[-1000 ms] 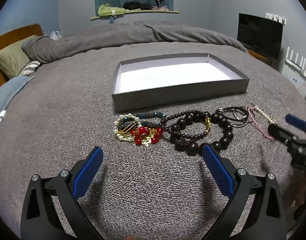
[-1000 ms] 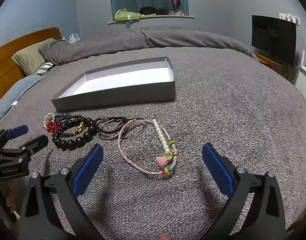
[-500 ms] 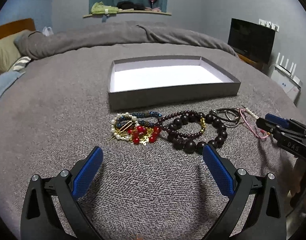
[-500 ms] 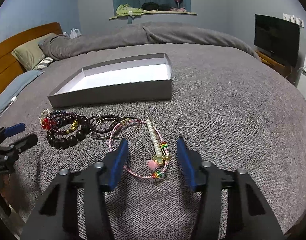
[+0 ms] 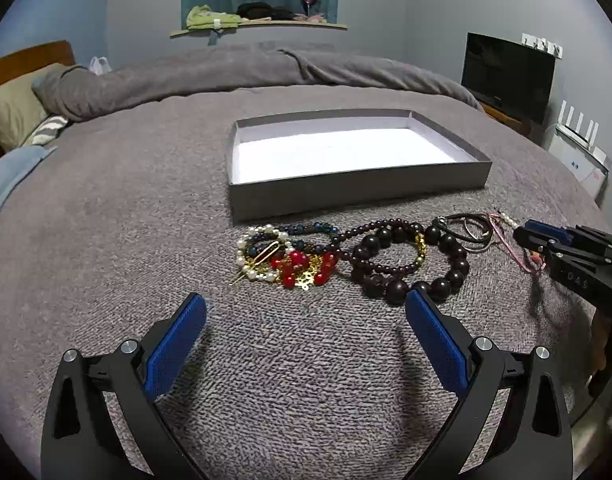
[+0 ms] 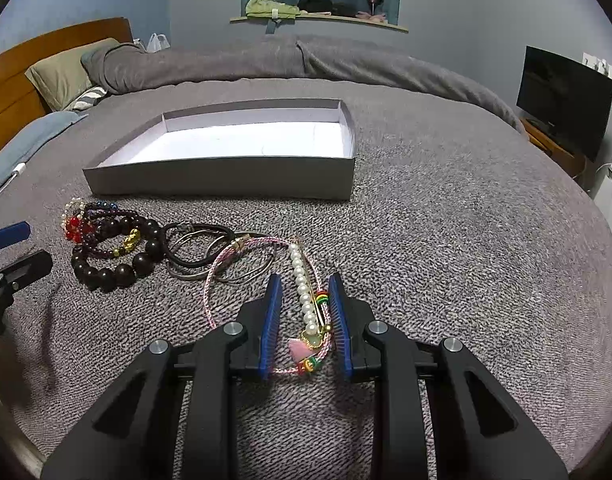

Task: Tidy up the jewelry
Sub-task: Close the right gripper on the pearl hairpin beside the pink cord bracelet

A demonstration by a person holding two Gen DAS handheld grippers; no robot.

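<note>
Right gripper narrowed around pearl bracelet, perhaps touching; left gripper spread over grey blanket.

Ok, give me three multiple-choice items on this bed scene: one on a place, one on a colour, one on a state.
1. Where does the pearl strand lie?
A. inside the box
B. between the right gripper's pads
C. on the pillow

2. What colour are the gripper pads?
A. blue
B. red
C. yellow

3. How does the grey box stand?
A. lidded
B. tipped on its side
C. open with nothing in it

Answers:
1 B: in the right wrist view the right gripper has its pads narrowed either side of the strand on the blanket, a gap still showing.
2 A: the pads of the wide-open left gripper are blue.
3 C: the box sits flat, its white floor bare, while the dark wooden bracelet lies in front of it.
</note>
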